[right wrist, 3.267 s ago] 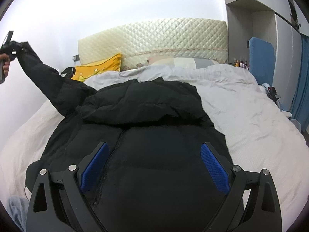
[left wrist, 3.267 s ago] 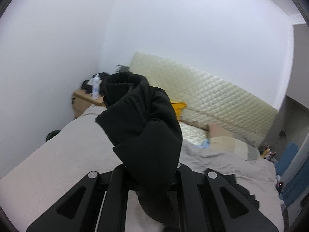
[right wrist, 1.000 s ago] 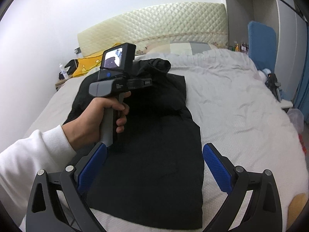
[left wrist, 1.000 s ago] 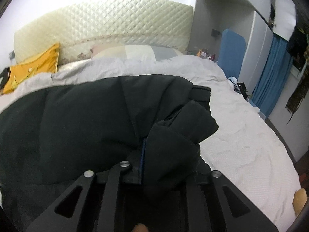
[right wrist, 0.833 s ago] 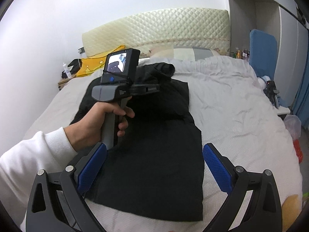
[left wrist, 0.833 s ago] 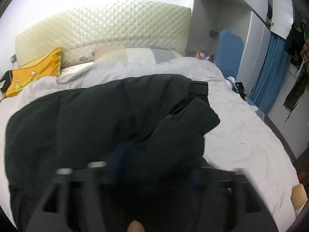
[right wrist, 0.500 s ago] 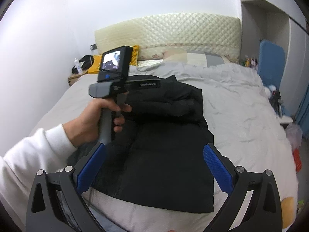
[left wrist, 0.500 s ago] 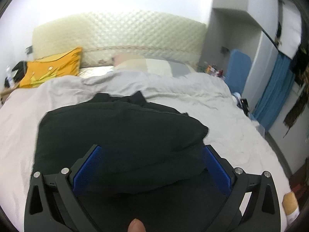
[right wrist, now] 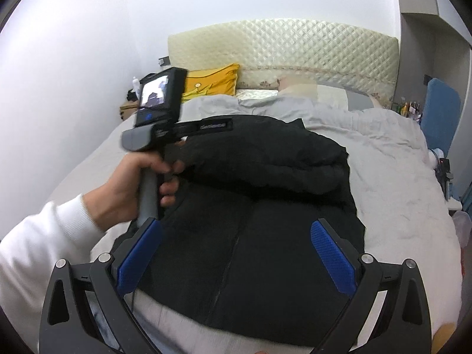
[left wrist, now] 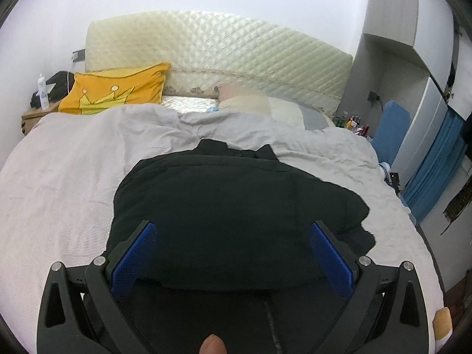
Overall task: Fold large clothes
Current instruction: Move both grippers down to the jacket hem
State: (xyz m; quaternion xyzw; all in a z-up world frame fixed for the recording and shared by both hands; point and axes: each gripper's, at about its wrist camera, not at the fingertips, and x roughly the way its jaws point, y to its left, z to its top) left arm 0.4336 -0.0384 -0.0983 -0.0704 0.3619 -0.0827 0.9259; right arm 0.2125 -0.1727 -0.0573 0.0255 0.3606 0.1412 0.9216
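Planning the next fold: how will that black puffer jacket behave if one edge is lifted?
The black puffer jacket will probably sag and drape, since it lies in soft folds on the bed. Its puffy quilted bulk suggests it is light but springy, so folds may creep open.

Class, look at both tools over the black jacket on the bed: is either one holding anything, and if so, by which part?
Nothing is held. The left tool and the right tool are both open above the black jacket, with neither one's blue pads closed on any part of it.
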